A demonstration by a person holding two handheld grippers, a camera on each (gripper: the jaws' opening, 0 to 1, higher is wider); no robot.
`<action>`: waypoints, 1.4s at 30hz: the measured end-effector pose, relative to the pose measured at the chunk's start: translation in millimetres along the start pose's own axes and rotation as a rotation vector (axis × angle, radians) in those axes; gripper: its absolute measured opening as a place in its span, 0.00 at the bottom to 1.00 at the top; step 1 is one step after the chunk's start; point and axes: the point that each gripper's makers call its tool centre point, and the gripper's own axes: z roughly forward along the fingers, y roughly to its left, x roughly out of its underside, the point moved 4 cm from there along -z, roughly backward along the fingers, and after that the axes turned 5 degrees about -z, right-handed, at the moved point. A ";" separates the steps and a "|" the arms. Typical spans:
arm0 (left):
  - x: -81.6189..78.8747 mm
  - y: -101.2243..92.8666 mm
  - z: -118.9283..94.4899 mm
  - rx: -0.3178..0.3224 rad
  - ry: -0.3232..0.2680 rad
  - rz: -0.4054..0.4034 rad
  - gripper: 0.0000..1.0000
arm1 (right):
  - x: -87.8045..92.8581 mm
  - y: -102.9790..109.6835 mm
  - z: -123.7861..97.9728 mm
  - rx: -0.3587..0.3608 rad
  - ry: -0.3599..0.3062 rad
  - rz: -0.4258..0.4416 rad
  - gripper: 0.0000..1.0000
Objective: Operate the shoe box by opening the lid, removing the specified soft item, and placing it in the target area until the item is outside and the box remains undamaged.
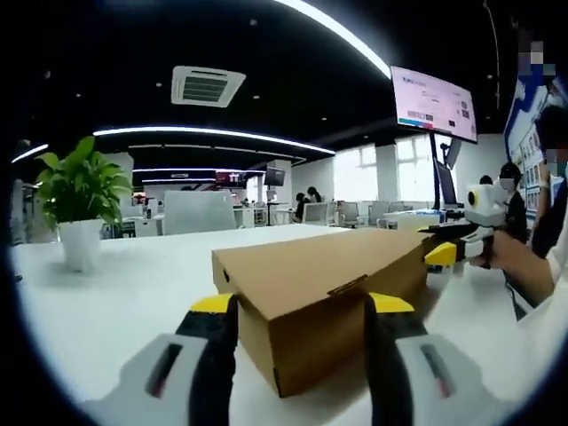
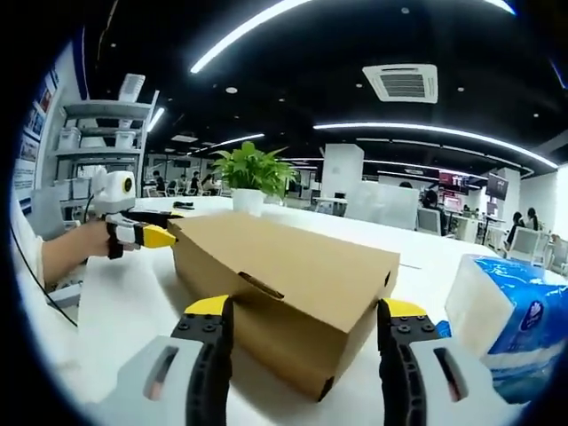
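— Is the shoe box [image 1: 319, 297] open yet?

— No. It lies on the white table [image 1: 133, 293] with the lid [image 2: 293, 257] flat and closed, so nothing is taken out.

— And the grippers?

— The left gripper [image 1: 302, 306] and the right gripper [image 2: 306, 311] are each at one end of the box, jaws spread wide, holding nothing. All the steps remain, I think.

Open-plan office: black ceiling with curved light strips [image 1: 213, 133] and air vent [image 1: 208, 85] at top; wall screen [image 1: 433, 104] upper right; shelving [image 2: 98, 133] at left.
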 end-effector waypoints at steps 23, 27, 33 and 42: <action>-1.3 -27.7 -12.2 -0.021 -0.056 -0.110 0.59 | 3.4 0.8 -25.1 -0.020 0.009 0.002 0.67; -2.9 -31.8 -13.7 -0.024 -0.063 -0.154 0.59 | 5.2 -2.2 -29.3 -0.022 0.009 0.002 0.67; -1.0 -40.7 -18.1 -0.021 -0.058 -0.121 0.58 | 6.4 -4.9 -34.3 -0.034 0.014 -0.003 0.67; -0.6 -46.8 -21.5 -0.021 -0.048 -0.101 0.57 | 7.3 -5.1 -40.1 -0.042 0.029 -0.006 0.67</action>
